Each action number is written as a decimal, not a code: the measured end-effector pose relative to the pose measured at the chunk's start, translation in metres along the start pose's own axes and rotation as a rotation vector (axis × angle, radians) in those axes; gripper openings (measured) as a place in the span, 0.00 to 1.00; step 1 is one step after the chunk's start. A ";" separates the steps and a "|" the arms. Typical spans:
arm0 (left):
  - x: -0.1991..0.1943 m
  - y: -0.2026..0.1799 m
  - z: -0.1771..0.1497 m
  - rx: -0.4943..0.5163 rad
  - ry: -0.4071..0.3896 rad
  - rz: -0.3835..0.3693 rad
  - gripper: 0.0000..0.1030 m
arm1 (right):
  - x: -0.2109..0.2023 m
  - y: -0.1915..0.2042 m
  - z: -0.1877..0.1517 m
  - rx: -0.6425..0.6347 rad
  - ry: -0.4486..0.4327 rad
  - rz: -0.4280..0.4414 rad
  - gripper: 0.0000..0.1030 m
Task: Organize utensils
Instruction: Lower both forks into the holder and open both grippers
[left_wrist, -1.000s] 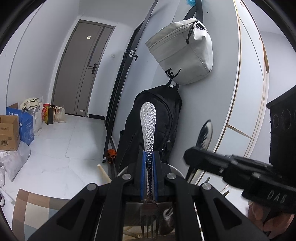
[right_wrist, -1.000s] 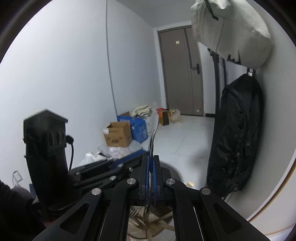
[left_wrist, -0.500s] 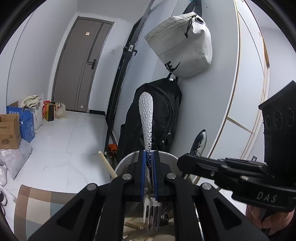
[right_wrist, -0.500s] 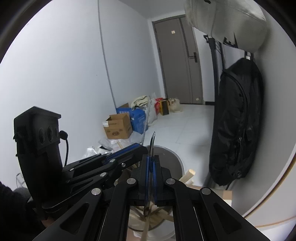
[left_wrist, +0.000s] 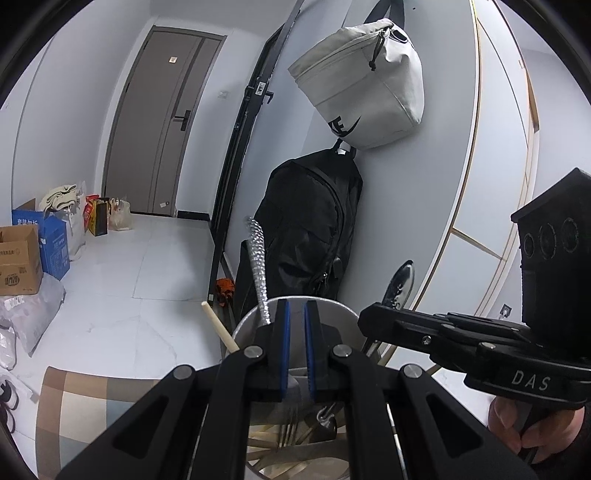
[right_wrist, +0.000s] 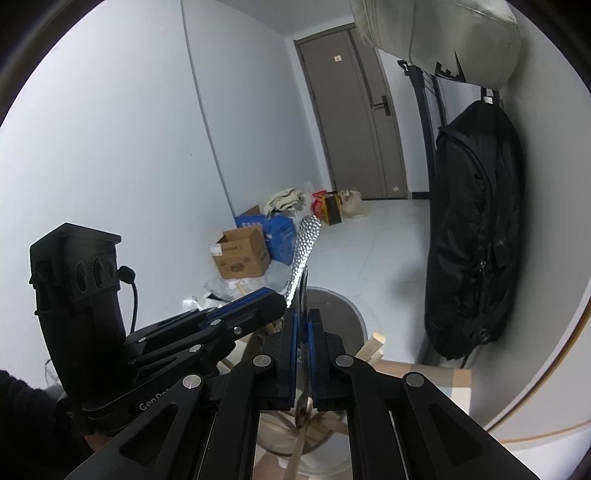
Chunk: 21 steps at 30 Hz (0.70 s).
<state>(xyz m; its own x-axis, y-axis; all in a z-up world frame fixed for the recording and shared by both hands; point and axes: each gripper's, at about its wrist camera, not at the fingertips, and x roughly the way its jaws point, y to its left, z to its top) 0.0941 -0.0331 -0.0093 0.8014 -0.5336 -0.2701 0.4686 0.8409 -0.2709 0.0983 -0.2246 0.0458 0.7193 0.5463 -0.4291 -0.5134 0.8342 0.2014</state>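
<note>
A round metal holder (left_wrist: 332, 308) stands just under both grippers, with wooden sticks and fork tines inside. A fork with a hammered handle (left_wrist: 258, 266) stands in it, leaning left, free of my left gripper (left_wrist: 295, 314). That gripper's blue pads show only a thin slit with nothing in it. From the right, my right gripper (left_wrist: 369, 319) reaches over the rim with a smooth steel utensil (left_wrist: 399, 284) pointing up. In the right wrist view the utensil (right_wrist: 304, 291) sits edge-on between the pads of the right gripper (right_wrist: 303, 321), whose jaws are opening. The fork (right_wrist: 304, 251) and left gripper (right_wrist: 273, 299) lie just beyond.
The holder (right_wrist: 351, 314) rests on a checked cloth (left_wrist: 74, 398). A black backpack (left_wrist: 306, 236) and a grey bag (left_wrist: 362, 85) hang on the wall behind. Cardboard boxes (right_wrist: 243, 258) and bags sit on the white floor. A hand (left_wrist: 517, 424) holds the right gripper.
The fork sank tines-first into the holder, left my left gripper's pads and now leans free to the left. My right gripper came lower over the holder with its utensil.
</note>
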 end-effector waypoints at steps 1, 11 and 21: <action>0.000 -0.001 0.001 0.003 0.003 -0.002 0.03 | 0.000 0.000 0.001 0.001 0.000 0.002 0.06; 0.000 0.004 0.000 -0.011 0.039 -0.003 0.03 | 0.003 0.002 -0.001 -0.002 0.018 0.004 0.06; -0.011 -0.007 0.006 0.016 0.053 -0.010 0.03 | -0.002 -0.001 -0.001 0.024 0.017 -0.006 0.09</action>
<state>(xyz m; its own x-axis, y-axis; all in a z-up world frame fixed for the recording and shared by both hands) 0.0838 -0.0323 0.0010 0.7763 -0.5454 -0.3162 0.4824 0.8368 -0.2589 0.0971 -0.2265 0.0460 0.7143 0.5399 -0.4452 -0.4973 0.8392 0.2200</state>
